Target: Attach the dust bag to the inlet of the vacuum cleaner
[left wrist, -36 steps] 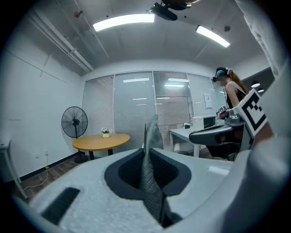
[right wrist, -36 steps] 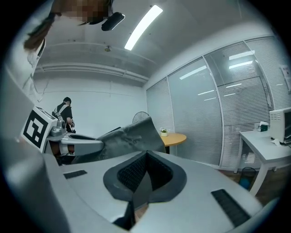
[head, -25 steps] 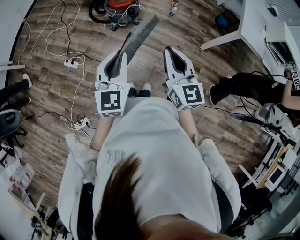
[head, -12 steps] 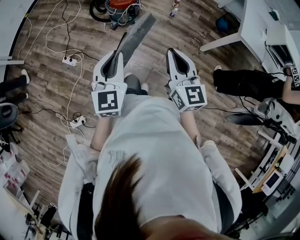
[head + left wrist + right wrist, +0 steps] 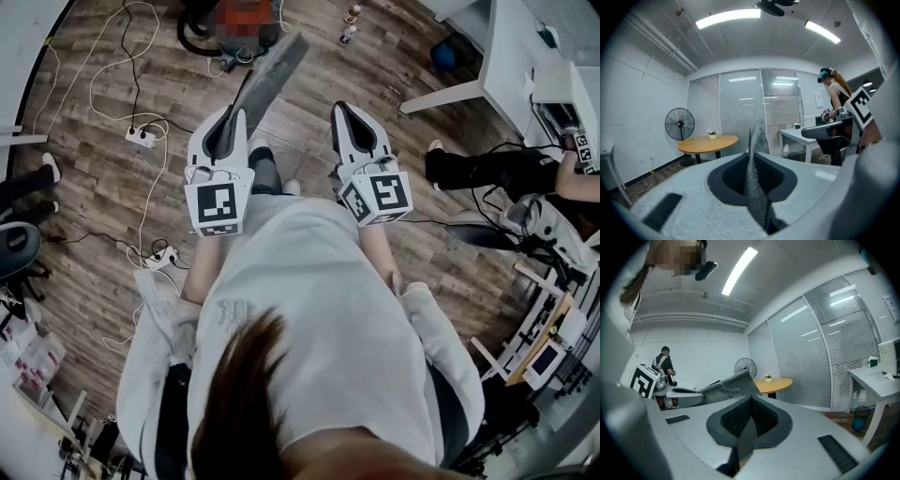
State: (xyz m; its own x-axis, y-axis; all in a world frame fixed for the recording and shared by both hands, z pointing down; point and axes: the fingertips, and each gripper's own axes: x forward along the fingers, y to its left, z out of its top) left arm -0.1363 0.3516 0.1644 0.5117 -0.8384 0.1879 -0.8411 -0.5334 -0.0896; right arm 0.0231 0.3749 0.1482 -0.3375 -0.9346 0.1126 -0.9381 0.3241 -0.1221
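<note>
In the head view my left gripper (image 5: 238,112) is shut on the near edge of a flat grey dust bag (image 5: 269,73). The bag sticks out ahead and to the right, above the wooden floor. The vacuum cleaner (image 5: 199,17) stands on the floor at the top edge, partly under a mosaic patch, well beyond the bag. My right gripper (image 5: 343,109) is shut and empty, level with the left one and apart from the bag. In the left gripper view the bag (image 5: 757,140) stands edge-on between the pads of my left gripper (image 5: 757,206). The right gripper view shows my right gripper (image 5: 746,427) shut, with the bag (image 5: 726,386) off to its left.
White cables and power strips (image 5: 141,133) trail over the floor at left. Small bottles (image 5: 349,23) stand near the vacuum cleaner. A white desk (image 5: 506,47) and another person's legs (image 5: 487,169) are at right. A round wooden table (image 5: 708,143) and a standing fan (image 5: 679,124) lie ahead.
Both grippers and the bag have shifted a little over the floor as the person holding them steps. The grips are unchanged. The other person's legs at right have moved.
</note>
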